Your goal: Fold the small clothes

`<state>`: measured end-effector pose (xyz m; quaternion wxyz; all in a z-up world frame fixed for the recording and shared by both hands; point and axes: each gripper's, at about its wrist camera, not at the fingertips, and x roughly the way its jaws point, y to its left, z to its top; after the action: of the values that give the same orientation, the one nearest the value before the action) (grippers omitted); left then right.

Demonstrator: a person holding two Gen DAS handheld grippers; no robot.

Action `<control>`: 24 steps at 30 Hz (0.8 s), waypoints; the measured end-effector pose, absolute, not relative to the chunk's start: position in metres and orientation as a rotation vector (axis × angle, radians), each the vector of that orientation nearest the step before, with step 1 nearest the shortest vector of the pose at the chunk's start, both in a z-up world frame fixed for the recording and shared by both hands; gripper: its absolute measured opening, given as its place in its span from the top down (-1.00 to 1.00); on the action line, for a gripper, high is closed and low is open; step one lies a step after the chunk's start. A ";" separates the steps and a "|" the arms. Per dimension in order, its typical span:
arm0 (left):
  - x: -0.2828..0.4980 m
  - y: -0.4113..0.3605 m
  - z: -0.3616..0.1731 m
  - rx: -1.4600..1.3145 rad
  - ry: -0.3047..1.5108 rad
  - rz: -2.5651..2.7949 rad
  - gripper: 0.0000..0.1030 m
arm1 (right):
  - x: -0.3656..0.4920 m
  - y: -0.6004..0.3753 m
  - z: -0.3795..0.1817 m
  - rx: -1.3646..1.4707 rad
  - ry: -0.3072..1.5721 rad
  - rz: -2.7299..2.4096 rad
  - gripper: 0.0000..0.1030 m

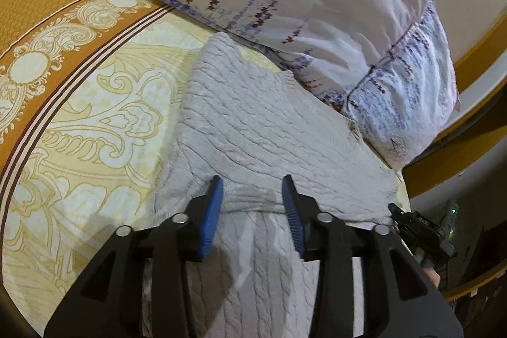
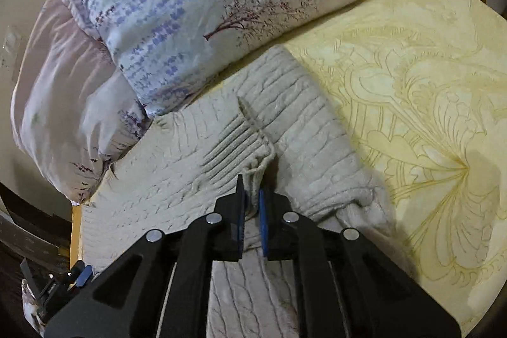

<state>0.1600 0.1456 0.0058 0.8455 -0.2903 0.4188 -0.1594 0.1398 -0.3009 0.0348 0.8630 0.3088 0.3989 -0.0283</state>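
While the pale grey cable-knit sweater [image 1: 253,116] lies partly folded on the yellow patterned bedspread [image 1: 95,116] beside a floral pillow [image 2: 190,5], the right gripper [image 2: 252,201] pinches its bunched ribbed edge and the left gripper [image 1: 253,198] hovers spread above it.

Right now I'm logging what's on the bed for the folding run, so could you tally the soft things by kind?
Knit sweaters: 1
Floral pillows: 2
Patterned bedsheets: 1
Total: 4
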 end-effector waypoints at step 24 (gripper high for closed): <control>0.022 0.196 -0.006 -0.633 0.878 -0.489 0.02 | -0.028 -0.357 0.020 0.768 0.909 0.240 0.20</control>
<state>0.0221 0.1960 -0.0059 0.8288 -0.2982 0.4137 -0.2303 -0.0275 -0.3572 0.0197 0.8213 0.3609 0.4273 0.1127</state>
